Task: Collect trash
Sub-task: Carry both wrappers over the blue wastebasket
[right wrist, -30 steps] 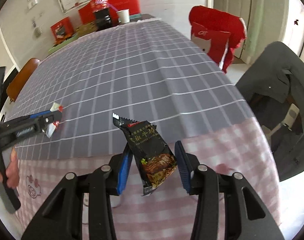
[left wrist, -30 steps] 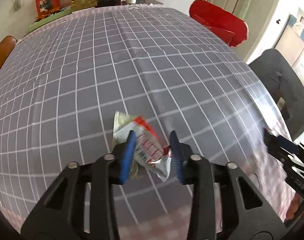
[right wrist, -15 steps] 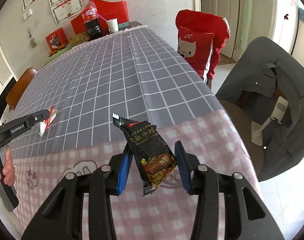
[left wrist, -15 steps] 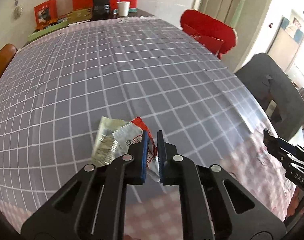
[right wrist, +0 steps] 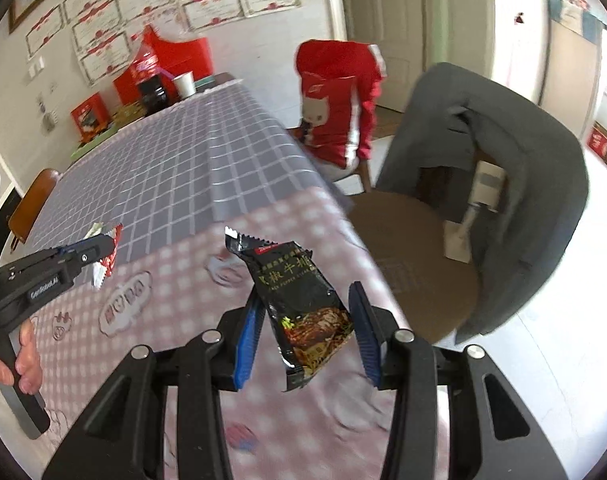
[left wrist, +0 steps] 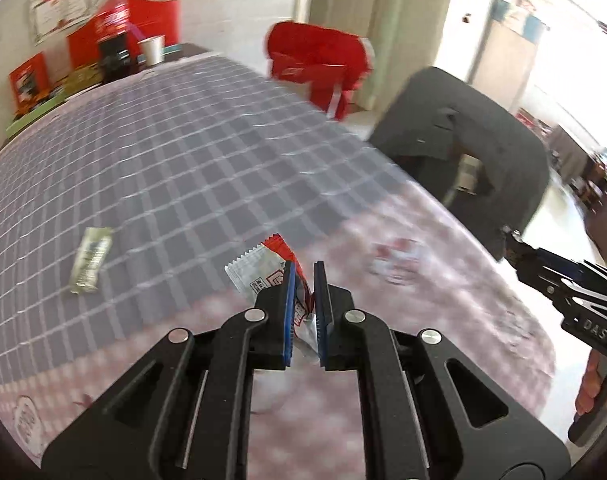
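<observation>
My left gripper point(left wrist: 303, 268) is shut on a white and red wrapper point(left wrist: 259, 270) and holds it in the air above the pink checked tablecloth point(left wrist: 423, 320). A pale green wrapper point(left wrist: 90, 259) lies flat on the grey grid cloth, off to the left. My right gripper point(right wrist: 305, 294) is shut on a black snack packet point(right wrist: 299, 300), which hangs between its blue pads over the table's corner. In the right wrist view the left gripper point(right wrist: 99, 246) shows at the left with its white and red wrapper point(right wrist: 108, 258). A hand point(right wrist: 23, 356) holds its handle.
A chair with a red jacket point(right wrist: 339, 100) and a chair draped with a grey jacket point(right wrist: 495, 160) over a round brown seat point(right wrist: 415, 248) stand beside the table. A paper cup point(right wrist: 184, 83), a dark bottle point(right wrist: 153, 90) and red boxes point(right wrist: 89, 114) stand at the far end.
The left gripper shut on the white and red wrapper and lifted it away from the green one. Both grippers pulled back from the grey cloth to above the pink cloth near the corner.
</observation>
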A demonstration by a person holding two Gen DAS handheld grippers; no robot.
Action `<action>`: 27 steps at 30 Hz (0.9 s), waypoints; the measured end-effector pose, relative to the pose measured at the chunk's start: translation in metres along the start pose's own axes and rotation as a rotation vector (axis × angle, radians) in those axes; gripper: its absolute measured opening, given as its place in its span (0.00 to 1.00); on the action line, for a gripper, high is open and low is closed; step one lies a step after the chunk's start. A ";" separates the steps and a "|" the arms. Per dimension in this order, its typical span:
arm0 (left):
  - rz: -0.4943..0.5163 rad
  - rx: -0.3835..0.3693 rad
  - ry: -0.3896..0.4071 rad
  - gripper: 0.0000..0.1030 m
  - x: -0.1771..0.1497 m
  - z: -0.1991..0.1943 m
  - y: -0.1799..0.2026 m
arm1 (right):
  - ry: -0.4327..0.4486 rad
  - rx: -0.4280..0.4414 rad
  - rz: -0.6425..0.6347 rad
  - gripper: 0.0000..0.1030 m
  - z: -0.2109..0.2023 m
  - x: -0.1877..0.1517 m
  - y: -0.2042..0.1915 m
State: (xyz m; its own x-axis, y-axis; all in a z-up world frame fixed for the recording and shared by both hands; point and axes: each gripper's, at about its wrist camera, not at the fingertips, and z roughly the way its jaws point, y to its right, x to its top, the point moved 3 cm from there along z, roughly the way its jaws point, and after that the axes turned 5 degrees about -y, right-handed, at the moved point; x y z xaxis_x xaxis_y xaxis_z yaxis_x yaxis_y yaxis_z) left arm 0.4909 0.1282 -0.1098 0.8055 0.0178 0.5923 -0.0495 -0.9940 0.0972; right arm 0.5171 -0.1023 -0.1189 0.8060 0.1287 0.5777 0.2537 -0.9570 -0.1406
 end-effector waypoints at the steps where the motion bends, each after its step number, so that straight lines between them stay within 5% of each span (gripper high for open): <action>1: 0.016 -0.010 0.002 0.09 -0.002 -0.001 0.012 | 0.002 -0.007 0.009 0.41 -0.004 -0.004 0.008; 14: 0.205 -0.172 -0.020 0.09 -0.034 -0.003 0.180 | 0.018 -0.095 0.185 0.42 -0.059 -0.082 0.126; 27: 0.400 -0.313 -0.128 0.09 -0.093 0.027 0.338 | -0.015 -0.219 0.405 0.42 -0.089 -0.183 0.243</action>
State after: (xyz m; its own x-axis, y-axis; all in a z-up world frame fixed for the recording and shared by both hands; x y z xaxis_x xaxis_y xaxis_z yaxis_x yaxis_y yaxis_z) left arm 0.4154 -0.2127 -0.1536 0.7523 -0.3895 0.5313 -0.5265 -0.8403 0.1294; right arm 0.3835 -0.3820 -0.1876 0.8249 -0.2646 0.4995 -0.2010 -0.9632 -0.1784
